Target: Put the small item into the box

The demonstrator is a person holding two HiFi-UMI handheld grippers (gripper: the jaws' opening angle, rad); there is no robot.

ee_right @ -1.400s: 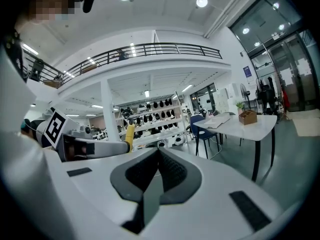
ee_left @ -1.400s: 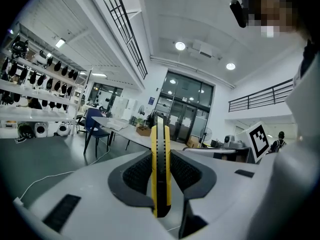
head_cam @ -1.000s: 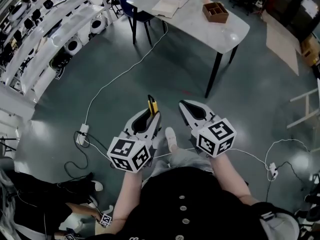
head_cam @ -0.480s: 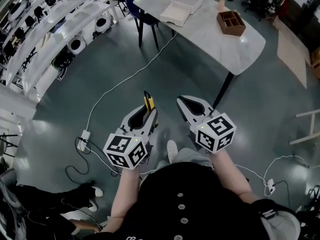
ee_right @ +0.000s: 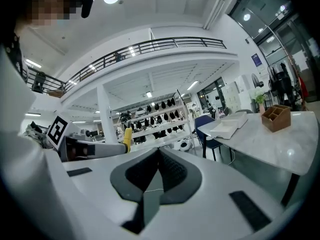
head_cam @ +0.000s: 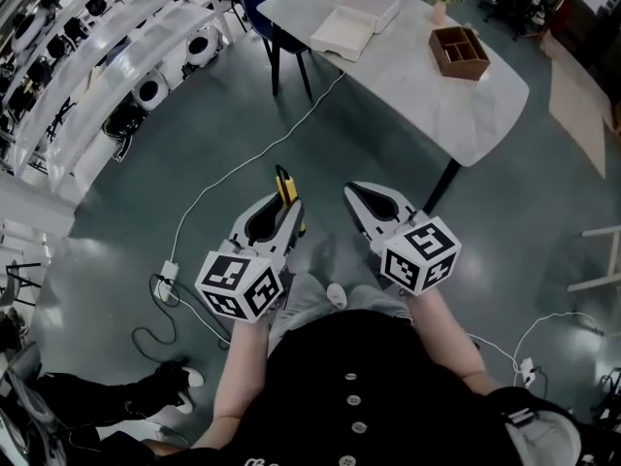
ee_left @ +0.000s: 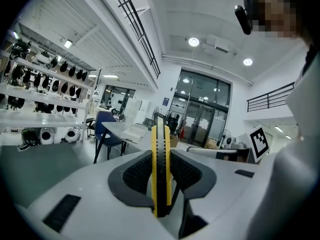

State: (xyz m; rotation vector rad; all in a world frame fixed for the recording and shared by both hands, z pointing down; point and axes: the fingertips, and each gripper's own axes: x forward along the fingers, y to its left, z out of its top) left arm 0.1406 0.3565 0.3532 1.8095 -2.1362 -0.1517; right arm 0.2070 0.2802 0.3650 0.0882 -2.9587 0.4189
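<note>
Your left gripper (head_cam: 289, 208) clamps the yellow small item (ee_left: 160, 169), the box (head_cam: 354, 16) far ahead of it, your right gripper (head_cam: 357, 198) closed on nothing; with only 2 pads gripping, a jolt on the way could shake it loose.

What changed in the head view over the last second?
The person has walked toward the table, which now sits lower and nearer in the head view. Nothing was taken hold of or let go. The left gripper still clamps the yellow-and-black item, and the right gripper is still shut and empty. Both are still held out side by side.
</note>
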